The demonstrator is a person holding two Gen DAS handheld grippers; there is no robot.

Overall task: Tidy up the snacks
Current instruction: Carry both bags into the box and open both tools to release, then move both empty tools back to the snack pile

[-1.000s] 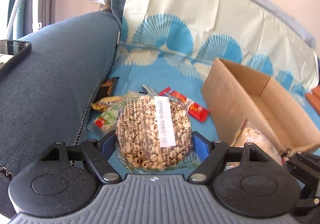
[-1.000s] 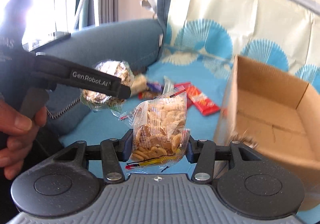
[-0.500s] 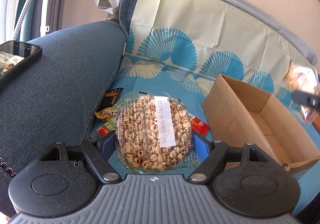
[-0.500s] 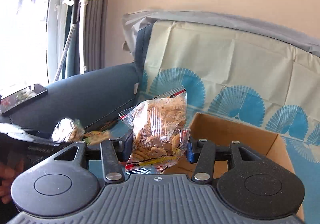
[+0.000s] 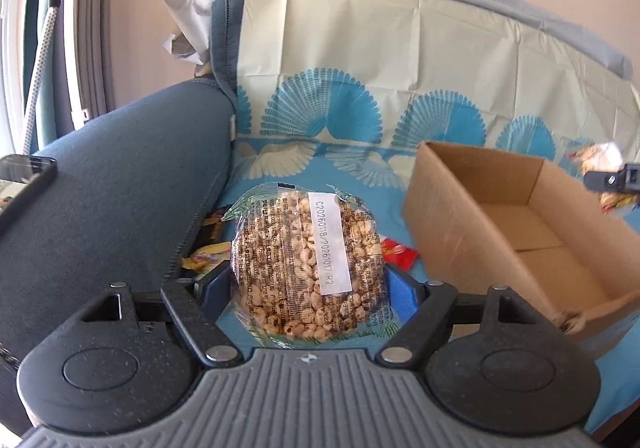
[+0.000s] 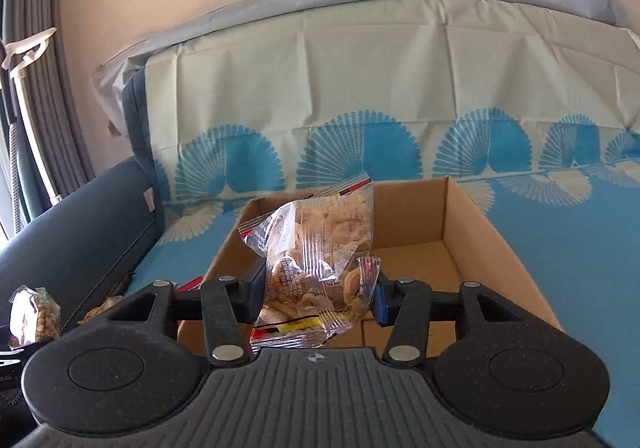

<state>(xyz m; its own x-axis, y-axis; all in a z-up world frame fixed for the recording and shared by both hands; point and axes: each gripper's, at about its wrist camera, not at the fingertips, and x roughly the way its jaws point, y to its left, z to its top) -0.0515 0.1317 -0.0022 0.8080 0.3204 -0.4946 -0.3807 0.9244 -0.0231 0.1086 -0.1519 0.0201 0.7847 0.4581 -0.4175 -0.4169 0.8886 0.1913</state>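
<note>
The left hand-held gripper (image 5: 308, 284) has its jaws spread wide and pressed against both sides of a round puffed-grain cake (image 5: 306, 266) in clear wrap, held above the blue patterned cover (image 5: 280, 171) of the sofa, to the left of the cardboard box (image 5: 452, 215). The cake hides most of the loose snacks behind it: only a corner of a red wrapper (image 5: 398, 254) and bits of yellow wrappers (image 5: 208, 260) by the sofa arm (image 5: 120, 183) show. A phone (image 5: 24, 183) on that arm is cut off at the frame's edge.

The right hand-held gripper (image 6: 320, 288), about half open, pinches a clear cracker bag (image 6: 316, 256) over the near part of the open box, whose floor looks bare where visible. From the left camera this bag is a blur at the far right edge.
</note>
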